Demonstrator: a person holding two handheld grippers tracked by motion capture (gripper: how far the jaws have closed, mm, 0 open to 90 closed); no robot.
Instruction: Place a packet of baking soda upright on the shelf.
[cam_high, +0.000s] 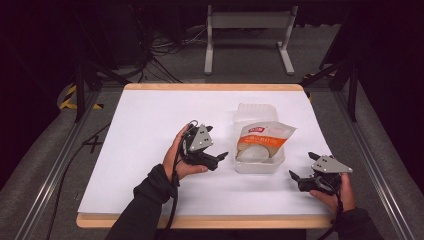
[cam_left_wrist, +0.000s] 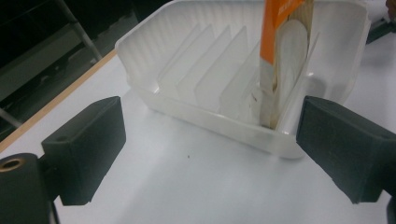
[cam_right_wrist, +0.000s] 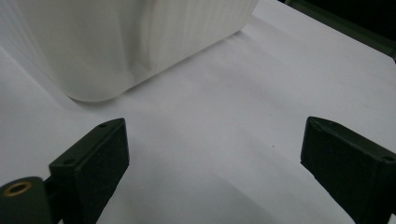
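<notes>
While both hands rest low on the white desk (cam_high: 150, 125), a translucent plastic bin (cam_high: 257, 116) sits between them, a little right of the desk's middle. Inside the bin thin upright dividers form narrow slots, seen plainly in the left gripper view (cam_left_wrist: 210, 74). A packet with an orange band (cam_high: 260, 142) stands in the slot at the bin's near end, its top leaning out over the rim; round white discs show through its clear part (what they are cannot be told).

The left claw (cam_high: 218, 159) is held in the person's left hand (cam_high: 177, 155) just beside the bin's left wall, pointing toward it. Its jaws stand wide apart with nothing between them, and in the left gripper view (cam_left_wrist: 205, 154) the near corner of the bin lies just ahead of them, not touched.

The right claw (cam_high: 302, 167) is held in the right hand (cam_high: 335, 192) near the desk's front right corner, clear of the bin and aimed toward it. Its jaws are also spread wide and empty; the right gripper view (cam_right_wrist: 215, 163) shows bare white desk between them and the bin's ribbed outer wall (cam_right_wrist: 121, 46) farther ahead.

Beyond the desk, cables (cam_high: 160, 55) lie on a grey floor beside a pale metal stand (cam_high: 247, 35).
</notes>
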